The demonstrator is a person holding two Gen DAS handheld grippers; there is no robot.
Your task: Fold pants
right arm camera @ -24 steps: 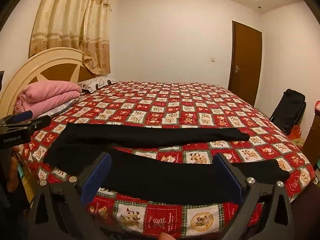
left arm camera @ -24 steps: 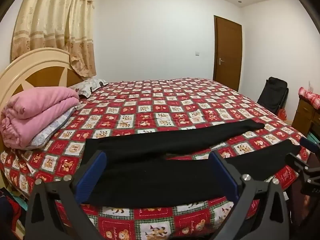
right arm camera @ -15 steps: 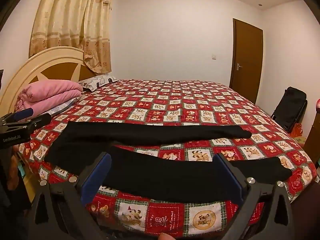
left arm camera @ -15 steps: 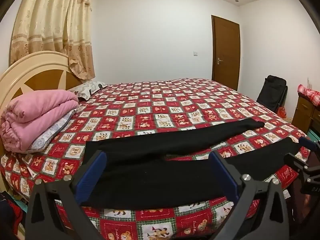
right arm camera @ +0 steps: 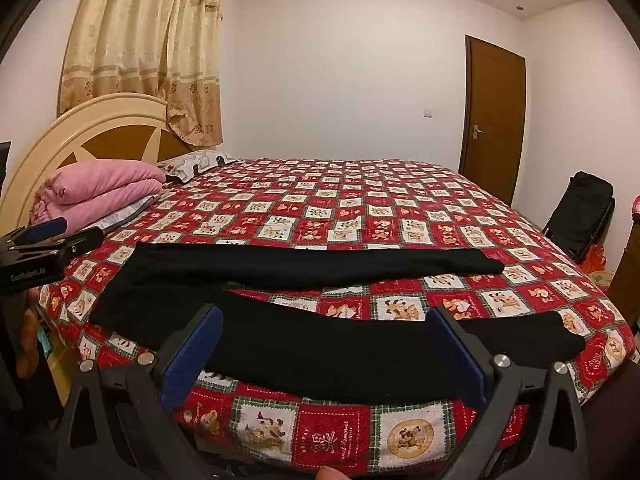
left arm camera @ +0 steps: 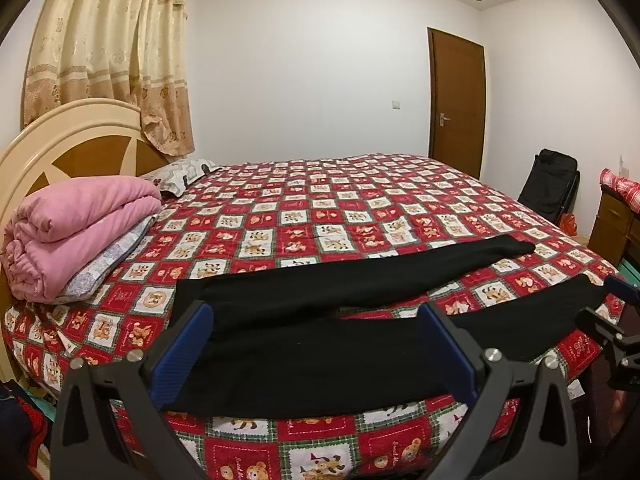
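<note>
a pair of black pants point(left arm camera: 320, 340) is seen spread flat across the near edge of a bed point(left arm camera: 360, 200) covered in a red patchwork quilt point(left arm camera: 304, 216), directly ahead of and below both claws. the waist end lies toward the left claw's point(left arm camera: 316, 344) left, and the two legs run off to its right, split apart in a narrow v, the far leg ending well beyond the near one's line. the left claw is held wide open above the garment's thick middle, nothing gripped between its blue pads point(left arm camera: 184, 344). the right claw point(right arm camera: 324, 348) is likewise held fully open over the near leg, its pads apart and clear of the cloth. a fingertip point(right arm camera: 332, 473) is glimpsed at the bottom of the right wrist view. to the far left of both claws, a folded pink blanket point(left arm camera: 80, 228) is stacked by the cream headboard point(left arm camera: 60, 136), with a pillow point(left arm camera: 180, 172) beyond it. a brown door point(left arm camera: 456, 100) and a black bag point(left arm camera: 552, 184) are seen beyond the claws to the right.
</note>
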